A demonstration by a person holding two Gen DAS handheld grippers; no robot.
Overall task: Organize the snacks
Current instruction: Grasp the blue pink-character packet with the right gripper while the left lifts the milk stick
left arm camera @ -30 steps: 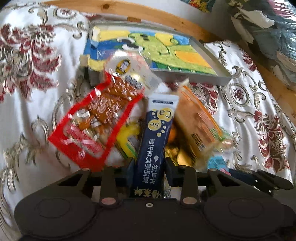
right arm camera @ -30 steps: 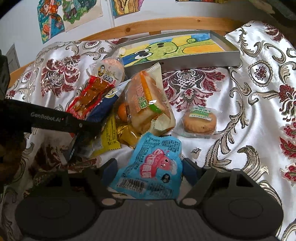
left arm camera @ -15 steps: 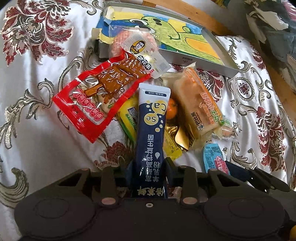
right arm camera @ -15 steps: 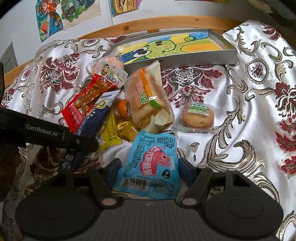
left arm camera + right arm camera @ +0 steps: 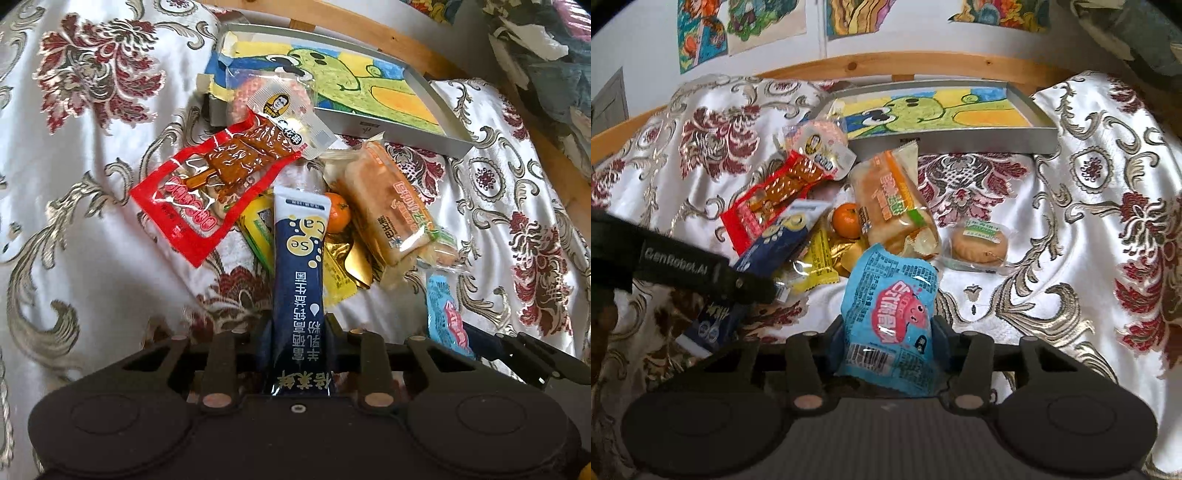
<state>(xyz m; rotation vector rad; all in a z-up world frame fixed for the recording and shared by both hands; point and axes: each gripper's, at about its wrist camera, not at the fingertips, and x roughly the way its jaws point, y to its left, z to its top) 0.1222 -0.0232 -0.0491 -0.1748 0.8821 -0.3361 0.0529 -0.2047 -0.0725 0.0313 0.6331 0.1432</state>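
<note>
Gripping a dark blue stick sachet [image 5: 300, 273] between clenched jaws, left gripper [image 5: 298, 345], sachet pointing toward 12 o'clock, its far end over the snack pile. Clamped in the right gripper [image 5: 888, 343], likewise closed tight: a light blue packet [image 5: 891, 314] with a pink cartoon print, held upright in the right wrist view, its lower edge hanging toward the camera.

Spread on a white floral bedcover [image 5: 1089, 258], the rest of the snacks. At 11 o'clock of the sachet in the left wrist view, a red pouch [image 5: 207, 192] of brown strips, lying flat. Beyond it at 12 o'clock, a clear round-snack packet [image 5: 273, 99] leaning on the near corner of a grey tray [image 5: 960, 142]. Tray lined with a green cartoon drawing, sitting at the far side of the bed against a wooden rail [image 5: 905, 62]. Just at 1 o'clock of the sachet tip, a small orange [image 5: 338, 216], touching a wrapped bread loaf [image 5: 391, 206] on its 3 o'clock side. Under the sachet, yellow packets [image 5: 258, 229] and a gold wrapper [image 5: 354, 262], partly hidden.

In the right wrist view, a round biscuit [image 5: 979, 242] in clear wrap at 3 o'clock of the loaf, apart from the pile. Left gripper's black arm crossing at 9 o'clock. Drawings [image 5: 738, 26] taped on the wall at 12 o'clock.
</note>
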